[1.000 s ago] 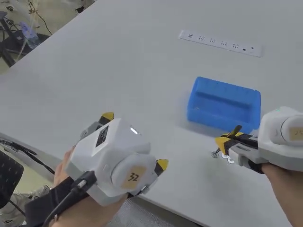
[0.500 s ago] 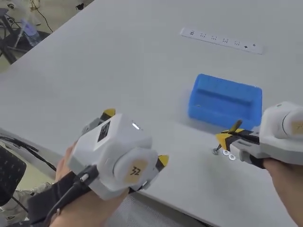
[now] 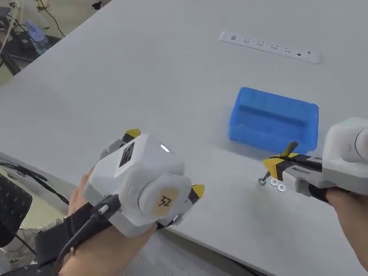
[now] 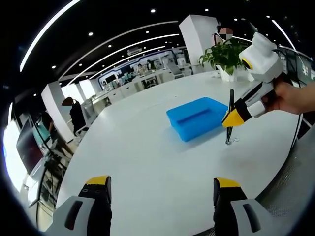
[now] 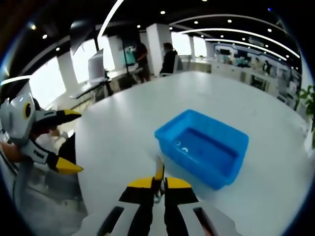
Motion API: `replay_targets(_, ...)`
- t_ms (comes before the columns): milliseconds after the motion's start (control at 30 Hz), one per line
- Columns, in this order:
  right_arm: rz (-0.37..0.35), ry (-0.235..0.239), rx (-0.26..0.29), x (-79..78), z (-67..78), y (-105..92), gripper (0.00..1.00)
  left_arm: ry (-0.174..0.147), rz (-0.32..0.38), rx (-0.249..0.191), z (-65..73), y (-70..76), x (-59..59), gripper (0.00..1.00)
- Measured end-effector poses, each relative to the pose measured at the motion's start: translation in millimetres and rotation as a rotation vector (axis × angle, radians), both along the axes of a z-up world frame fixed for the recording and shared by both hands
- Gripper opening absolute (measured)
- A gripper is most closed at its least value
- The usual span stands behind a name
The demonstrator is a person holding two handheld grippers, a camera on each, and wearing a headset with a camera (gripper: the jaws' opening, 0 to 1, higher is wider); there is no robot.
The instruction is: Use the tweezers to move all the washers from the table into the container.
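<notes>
Two small metal washers [image 3: 278,186] lie on the white table [image 3: 144,86], just in front of the blue container [image 3: 273,119]. My right gripper [image 3: 277,166] is shut on the tweezers [image 3: 275,165], which slant down so their tip touches the table just left of the washers. From the left gripper view the tweezers [image 4: 230,115] stand almost upright beside the container [image 4: 197,117]. In the right gripper view the tweezers [image 5: 158,172] poke out between the closed jaws of my right gripper [image 5: 158,183], with the container [image 5: 202,147] ahead. My left gripper [image 3: 165,163] hangs open and holds nothing at the near table edge, jaws wide in its own view [image 4: 162,184].
A white power strip [image 3: 270,47] lies at the far side of the table. The table's near edge runs under both hands. A black cable [image 3: 29,187] hangs off the left. People stand in the background [image 5: 170,59].
The view has shifted slightly. The tweezers' tip stays on the table beside the washers, and both grippers have hardly moved.
</notes>
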State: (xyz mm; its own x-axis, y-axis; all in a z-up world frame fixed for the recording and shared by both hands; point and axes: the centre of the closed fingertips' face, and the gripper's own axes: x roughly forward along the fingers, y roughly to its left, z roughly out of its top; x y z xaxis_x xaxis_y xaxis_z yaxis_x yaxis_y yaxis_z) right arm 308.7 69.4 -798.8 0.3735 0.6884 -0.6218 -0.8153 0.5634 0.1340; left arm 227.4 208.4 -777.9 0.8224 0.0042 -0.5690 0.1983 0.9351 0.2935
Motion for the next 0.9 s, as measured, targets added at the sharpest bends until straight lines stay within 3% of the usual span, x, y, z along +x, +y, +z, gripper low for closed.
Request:
replay_targets(333,-0.007,-0.062,0.033,15.3,27.2,1.6,0.04,0.004,-0.003,0.0,-0.9,-0.5,0.0,0.87)
replay_targets(567,-0.046,-0.104,0.092,39.7,52.6,3.4,0.04,0.005,-0.002,0.001,-1.3,-0.2,-0.1,0.86)
replay_targets(733,-0.071,-0.129,0.117,63.4,57.8,7.5,0.04,0.007,-0.001,0.002,-1.6,0.1,-0.3,0.86)
replay_targets(900,-0.073,-0.145,0.119,74.8,58.6,12.8,0.04,0.011,-0.001,0.002,-2.3,0.3,-0.4,0.86)
